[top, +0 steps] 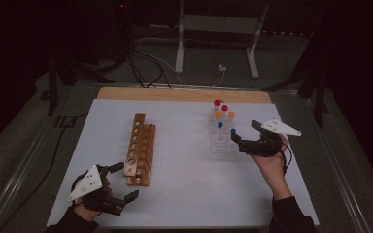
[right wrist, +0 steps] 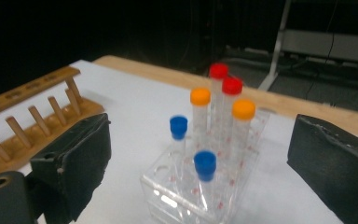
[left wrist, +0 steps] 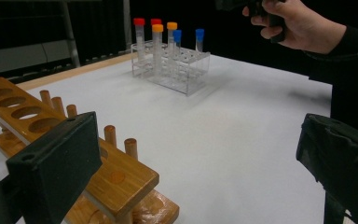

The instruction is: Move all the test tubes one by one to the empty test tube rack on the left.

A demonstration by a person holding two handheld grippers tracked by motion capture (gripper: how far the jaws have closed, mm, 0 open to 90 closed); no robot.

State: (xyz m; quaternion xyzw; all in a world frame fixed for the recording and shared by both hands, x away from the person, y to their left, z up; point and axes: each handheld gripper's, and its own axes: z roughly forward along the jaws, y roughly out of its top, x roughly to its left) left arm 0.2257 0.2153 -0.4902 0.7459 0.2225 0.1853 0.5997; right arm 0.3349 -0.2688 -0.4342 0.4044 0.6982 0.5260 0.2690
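right gripper (top: 245,132) open, nothing held, just beside clear rack (top: 222,138) of capped tubes (right wrist: 205,164) at table's (top: 189,165) right. left gripper (top: 124,181) open, empty, near wooden rack (top: 140,148) at left.

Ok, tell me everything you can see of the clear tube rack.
The clear tube rack looks like transparent plastic, a grid of wells standing upright on the white table, right of the wooden rack. It holds six capped tubes: two red, two orange, two blue. The right gripper faces it, jaws open, not touching.
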